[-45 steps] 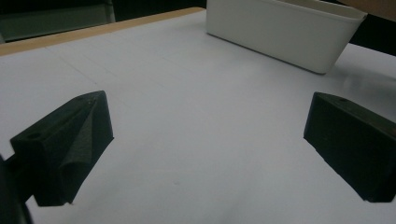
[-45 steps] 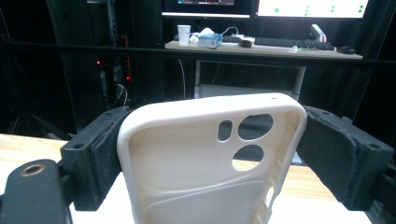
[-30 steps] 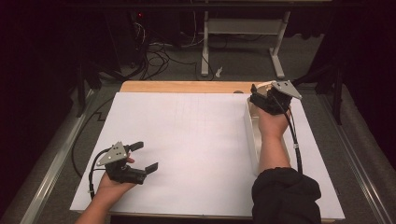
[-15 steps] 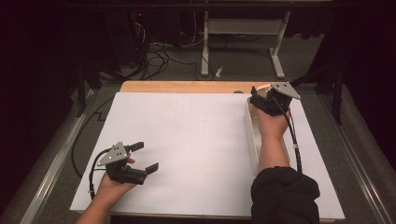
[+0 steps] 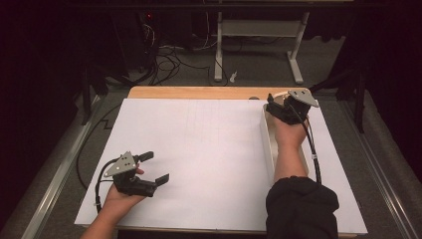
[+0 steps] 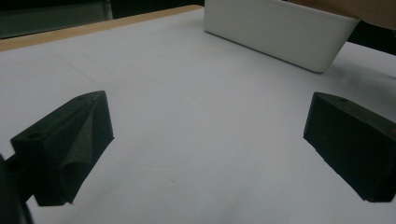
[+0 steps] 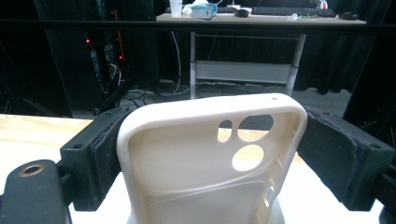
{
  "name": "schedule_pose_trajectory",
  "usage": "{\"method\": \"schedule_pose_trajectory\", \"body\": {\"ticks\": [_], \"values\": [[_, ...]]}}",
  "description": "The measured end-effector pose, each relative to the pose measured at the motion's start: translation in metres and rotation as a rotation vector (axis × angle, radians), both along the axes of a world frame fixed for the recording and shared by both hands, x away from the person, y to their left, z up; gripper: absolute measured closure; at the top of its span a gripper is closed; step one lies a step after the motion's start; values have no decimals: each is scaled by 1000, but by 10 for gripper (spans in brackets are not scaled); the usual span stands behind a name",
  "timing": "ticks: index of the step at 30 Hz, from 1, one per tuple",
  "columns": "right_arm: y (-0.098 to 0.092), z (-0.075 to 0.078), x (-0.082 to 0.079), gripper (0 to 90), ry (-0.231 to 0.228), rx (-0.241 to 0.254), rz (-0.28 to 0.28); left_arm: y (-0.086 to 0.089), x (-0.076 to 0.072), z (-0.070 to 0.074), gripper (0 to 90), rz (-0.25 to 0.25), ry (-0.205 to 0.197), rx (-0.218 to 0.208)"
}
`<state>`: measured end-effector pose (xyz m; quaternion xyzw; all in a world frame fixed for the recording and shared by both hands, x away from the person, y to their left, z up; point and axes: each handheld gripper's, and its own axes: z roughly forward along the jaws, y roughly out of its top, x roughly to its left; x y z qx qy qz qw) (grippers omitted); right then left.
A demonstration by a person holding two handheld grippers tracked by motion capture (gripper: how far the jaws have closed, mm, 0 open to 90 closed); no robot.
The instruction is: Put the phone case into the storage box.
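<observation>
In the right gripper view, a cream-white phone case (image 7: 187, 163) with camera cut-outs stands upright between the two black jaws, and both pads press on its sides, so my right gripper (image 7: 210, 154) is shut on it. From above, the right gripper (image 5: 279, 107) hovers over the far end of a long white bin (image 5: 267, 144). My left gripper (image 5: 155, 168) rests low over the white sheet at the near left, open with nothing between its fingers (image 6: 70, 149). The left gripper view has the bin (image 6: 280, 32) farther off.
A white sheet (image 5: 199, 149) covers most of the wooden table (image 5: 199, 92). The right forearm in a dark sleeve (image 5: 301, 209) lies along the bin. Beyond the table's far edge are cables and a desk frame (image 5: 259, 30) on the floor.
</observation>
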<state>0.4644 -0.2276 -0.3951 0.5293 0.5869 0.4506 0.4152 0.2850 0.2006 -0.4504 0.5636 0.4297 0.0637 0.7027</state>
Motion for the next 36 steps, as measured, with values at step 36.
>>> {"method": "schedule_pose_trajectory", "body": {"ticks": [36], "values": [[0,2,3,117,6,-22,-21,-1,0,1,23,-5,-5,-4]]}}
